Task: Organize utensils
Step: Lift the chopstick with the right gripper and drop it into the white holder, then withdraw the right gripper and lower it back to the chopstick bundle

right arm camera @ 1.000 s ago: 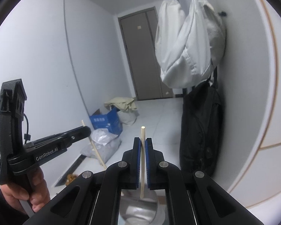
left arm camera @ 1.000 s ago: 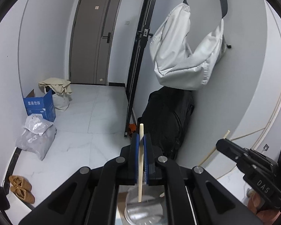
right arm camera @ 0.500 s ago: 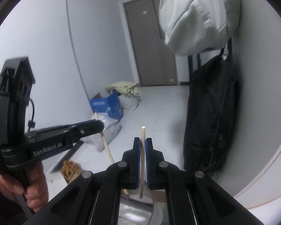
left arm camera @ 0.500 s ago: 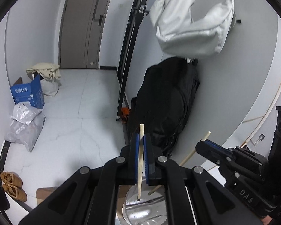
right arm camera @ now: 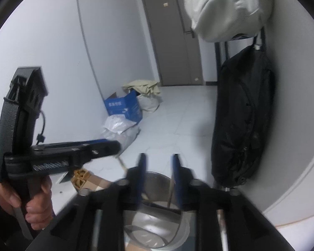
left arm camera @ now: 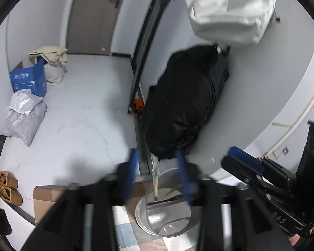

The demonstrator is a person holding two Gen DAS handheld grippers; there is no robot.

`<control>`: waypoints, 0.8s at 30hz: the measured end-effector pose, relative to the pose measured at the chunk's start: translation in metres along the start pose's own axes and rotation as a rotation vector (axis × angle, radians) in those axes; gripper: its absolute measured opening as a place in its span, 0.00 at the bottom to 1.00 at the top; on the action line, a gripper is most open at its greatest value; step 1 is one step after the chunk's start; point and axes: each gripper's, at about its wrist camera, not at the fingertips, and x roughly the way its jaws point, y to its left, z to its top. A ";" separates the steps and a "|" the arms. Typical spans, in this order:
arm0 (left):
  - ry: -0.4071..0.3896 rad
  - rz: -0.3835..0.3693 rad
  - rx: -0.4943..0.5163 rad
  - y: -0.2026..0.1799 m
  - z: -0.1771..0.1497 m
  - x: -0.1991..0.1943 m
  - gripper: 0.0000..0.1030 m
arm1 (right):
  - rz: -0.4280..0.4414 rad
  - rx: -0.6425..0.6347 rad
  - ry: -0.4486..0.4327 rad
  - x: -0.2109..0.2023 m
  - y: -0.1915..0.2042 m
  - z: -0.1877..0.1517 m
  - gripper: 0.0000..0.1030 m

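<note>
Both grippers have just been opening; the left gripper (left arm camera: 157, 167) and right gripper (right arm camera: 158, 167) stand spread, each chopstick (left arm camera: 155, 181) dropping free into the steel cup (left arm camera: 163, 215). Best lift straight up so neither knocks the cup's rim.

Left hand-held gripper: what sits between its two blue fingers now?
In the left wrist view, a chopstick stands loose between the fingers, its lower end in the metal cup. The jaws have just been opening; neither pad presses it.
</note>
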 end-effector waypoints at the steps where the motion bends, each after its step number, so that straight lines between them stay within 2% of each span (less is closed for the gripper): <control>1: -0.022 0.020 -0.001 -0.001 0.000 -0.009 0.56 | -0.004 0.003 -0.007 -0.004 -0.001 0.000 0.35; 3: -0.052 0.052 0.004 -0.005 -0.002 -0.022 0.58 | -0.016 0.008 -0.017 -0.015 -0.002 -0.004 0.45; 5: -0.071 0.068 -0.001 -0.007 -0.004 -0.034 0.61 | -0.025 0.019 -0.029 -0.026 -0.002 -0.007 0.46; 7: -0.086 0.104 -0.009 -0.011 -0.005 -0.045 0.70 | -0.029 0.038 -0.054 -0.039 -0.001 -0.011 0.50; 11: -0.110 0.152 -0.012 -0.018 -0.013 -0.063 0.72 | -0.024 0.058 -0.102 -0.064 0.009 -0.013 0.57; 16: -0.150 0.192 -0.007 -0.026 -0.024 -0.082 0.81 | -0.010 0.030 -0.170 -0.097 0.034 -0.017 0.65; 21: -0.187 0.214 -0.008 -0.024 -0.037 -0.099 0.83 | 0.009 0.010 -0.213 -0.119 0.056 -0.027 0.73; 24: -0.205 0.221 -0.015 -0.023 -0.047 -0.108 0.88 | 0.021 0.009 -0.228 -0.129 0.065 -0.036 0.77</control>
